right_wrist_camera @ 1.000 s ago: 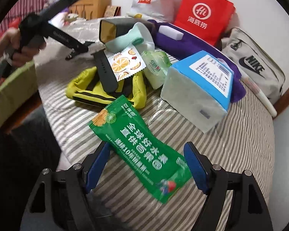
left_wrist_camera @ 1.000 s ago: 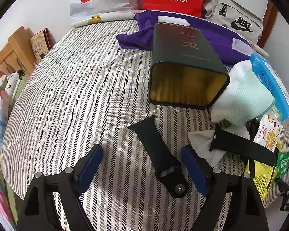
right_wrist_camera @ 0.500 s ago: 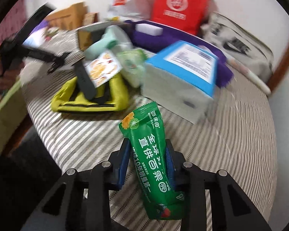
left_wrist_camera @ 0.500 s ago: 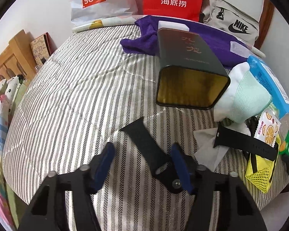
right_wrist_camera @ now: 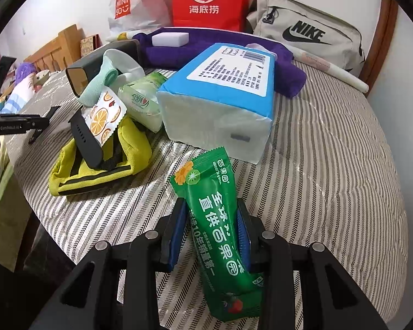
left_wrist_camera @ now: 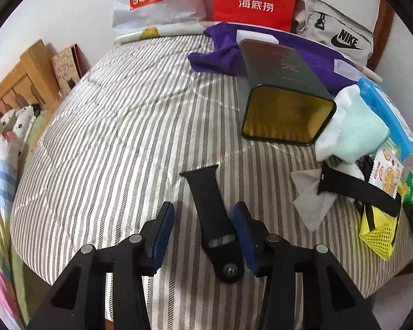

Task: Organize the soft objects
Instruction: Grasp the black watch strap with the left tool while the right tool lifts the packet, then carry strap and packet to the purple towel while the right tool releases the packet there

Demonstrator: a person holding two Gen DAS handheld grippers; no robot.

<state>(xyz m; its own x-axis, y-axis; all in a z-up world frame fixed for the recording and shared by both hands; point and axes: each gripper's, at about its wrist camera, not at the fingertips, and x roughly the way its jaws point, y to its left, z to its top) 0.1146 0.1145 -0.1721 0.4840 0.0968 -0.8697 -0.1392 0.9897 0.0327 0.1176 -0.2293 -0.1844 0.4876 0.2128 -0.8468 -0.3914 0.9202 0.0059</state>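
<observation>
Left gripper point(left_wrist_camera: 203, 220): jaws closing around the black watch strap point(left_wrist_camera: 210, 220); the right pad touches the strap's edge, the left pad stands clear of it, so no grip yet.
Watch strap: lies flat on the striped bedcover point(left_wrist_camera: 124, 137), buckle end nearest the camera.
Dark tin point(left_wrist_camera: 283, 101): on its side beyond the strap, open gold mouth facing the camera.
Mint and white cloth point(left_wrist_camera: 352, 129): just right of the tin's mouth.
Second strap point(left_wrist_camera: 355, 189): right of the white tissue point(left_wrist_camera: 311, 195), resting on a yellow mesh pouch point(left_wrist_camera: 377, 233).
Right gripper point(right_wrist_camera: 210, 228): closed on the green snack packet point(right_wrist_camera: 220, 233), both blue pads pressing its sides.
Green snack packet: held lengthwise between the fingers, its top end pointing at the blue tissue pack point(right_wrist_camera: 225, 88).
Yellow pouch point(right_wrist_camera: 96, 170): left of the packet.
Back of bed: purple towel point(right_wrist_camera: 234, 46), red bag point(right_wrist_camera: 206, 0), grey Nike bag point(right_wrist_camera: 308, 33).
</observation>
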